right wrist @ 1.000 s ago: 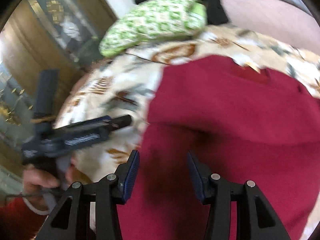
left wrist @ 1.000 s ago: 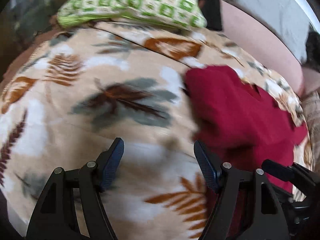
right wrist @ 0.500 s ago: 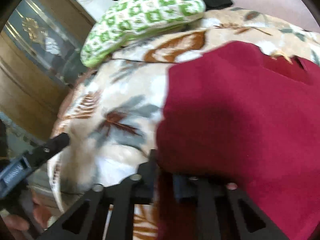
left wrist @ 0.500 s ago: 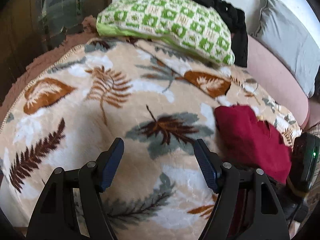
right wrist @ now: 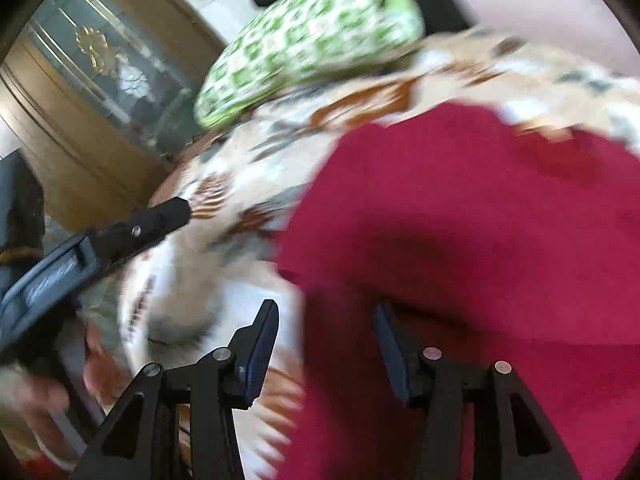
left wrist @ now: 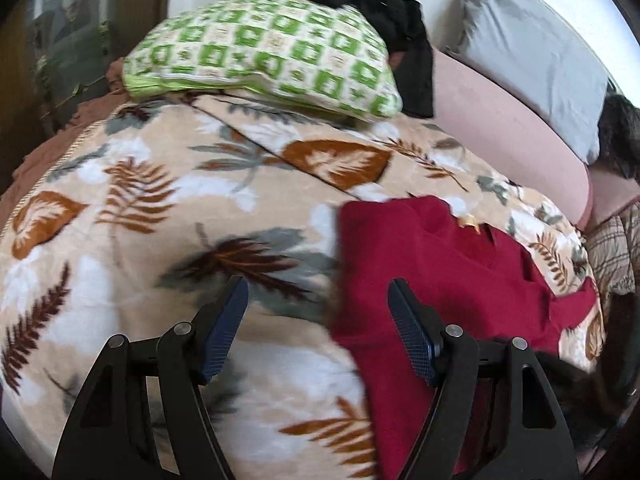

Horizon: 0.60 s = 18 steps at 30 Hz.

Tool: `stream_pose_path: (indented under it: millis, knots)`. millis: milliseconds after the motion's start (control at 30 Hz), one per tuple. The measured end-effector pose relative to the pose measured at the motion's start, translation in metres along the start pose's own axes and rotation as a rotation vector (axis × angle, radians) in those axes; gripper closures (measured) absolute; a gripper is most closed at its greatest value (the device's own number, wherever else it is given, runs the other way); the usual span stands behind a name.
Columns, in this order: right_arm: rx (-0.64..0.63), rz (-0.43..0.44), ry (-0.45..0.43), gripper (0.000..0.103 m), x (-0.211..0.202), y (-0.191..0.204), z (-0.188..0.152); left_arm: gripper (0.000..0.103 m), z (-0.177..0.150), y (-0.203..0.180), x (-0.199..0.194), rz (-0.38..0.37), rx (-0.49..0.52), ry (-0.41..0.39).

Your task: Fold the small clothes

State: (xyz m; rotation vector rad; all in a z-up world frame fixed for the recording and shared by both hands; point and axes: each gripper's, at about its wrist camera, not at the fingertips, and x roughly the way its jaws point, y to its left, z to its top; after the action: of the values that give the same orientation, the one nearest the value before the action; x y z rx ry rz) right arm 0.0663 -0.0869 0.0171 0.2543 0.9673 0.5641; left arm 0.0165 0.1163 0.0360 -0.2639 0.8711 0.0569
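A dark red garment (left wrist: 432, 280) lies on the leaf-patterned blanket (left wrist: 160, 200), partly folded with its left edge doubled over. My left gripper (left wrist: 318, 332) is open and empty, hovering over the blanket with its right finger above the garment's left edge. In the right wrist view the red garment (right wrist: 480, 220) fills the right half. My right gripper (right wrist: 326, 344) is open over the garment's lower left edge, holding nothing. The left gripper's body (right wrist: 100, 244) shows at the left of that view.
A green checked pillow (left wrist: 264, 56) lies at the head of the bed, with black clothing (left wrist: 384, 20) behind it. A grey pillow (left wrist: 532, 48) and pink sheet (left wrist: 500, 128) are at the right. A wooden cabinet (right wrist: 80, 100) stands to the left.
My right gripper, shut on the garment's edge half a second ago, has opened and let go. My left gripper has moved closer to the garment and stays open.
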Motion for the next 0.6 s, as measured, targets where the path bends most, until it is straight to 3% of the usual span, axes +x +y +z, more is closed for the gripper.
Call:
stream_pose_path:
  millis: [100,167,233,300,433,600]
  knots:
    - [0.016,-0.216,-0.1,0.056,-0.038,-0.047,0.006,0.03,-0.002,-0.023,0.019,0.002,0.037,0.034]
    - [0.033,-0.409,-0.136,0.056,-0.053,-0.085,0.017,0.03,-0.003,-0.038,0.035,0.009,0.06,0.06]
    - [0.06,-0.493,-0.153,0.055,-0.058,-0.118,0.025,0.03,-0.004,-0.049,0.047,0.011,0.071,0.062]
    - [0.075,-0.498,-0.104,0.059,-0.046,-0.14,0.032,0.03,-0.005,-0.058,0.059,0.024,0.081,0.073]
    - [0.046,-0.455,-0.03,0.098,-0.026,-0.154,0.033,0.03,-0.008,-0.071,0.078,0.062,0.107,0.094]
    - [0.048,-0.464,-0.179,0.1,-0.052,-0.159,0.046,0.03,-0.013,-0.075,0.087,0.078,0.11,0.085]
